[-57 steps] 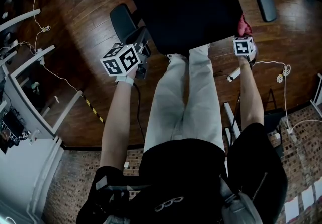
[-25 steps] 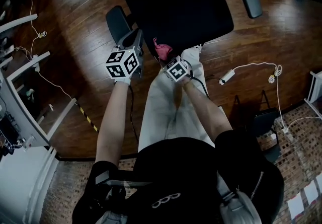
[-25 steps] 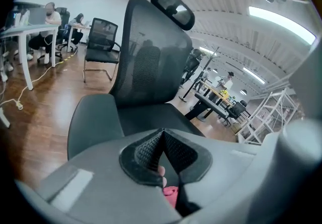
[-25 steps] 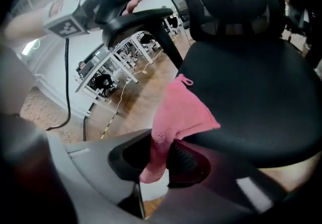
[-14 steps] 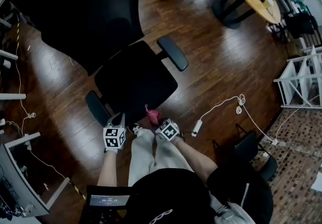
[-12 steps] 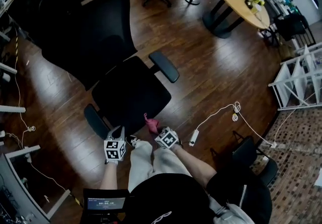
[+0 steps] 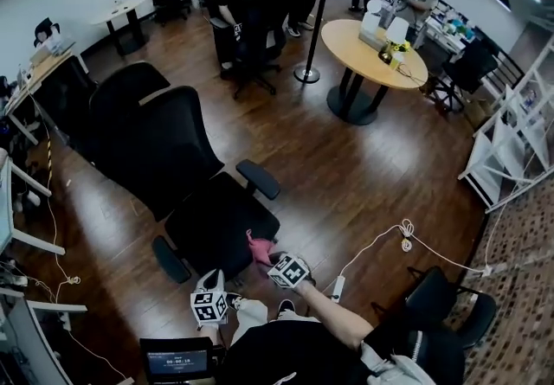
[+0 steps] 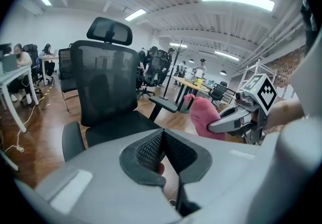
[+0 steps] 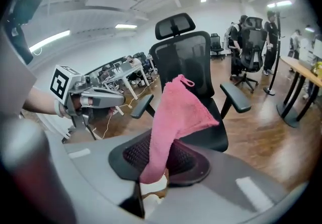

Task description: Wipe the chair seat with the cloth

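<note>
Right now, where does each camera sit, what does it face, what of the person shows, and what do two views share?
Head view: on the head, looking down at the black chair; arms, left gripper, right gripper show.
Left gripper view: behind shut jaws, facing chair; right gripper shows.
Right gripper view: behind jaws shut on pink cloth, facing chair.
Shared: chair, cloth.
</note>
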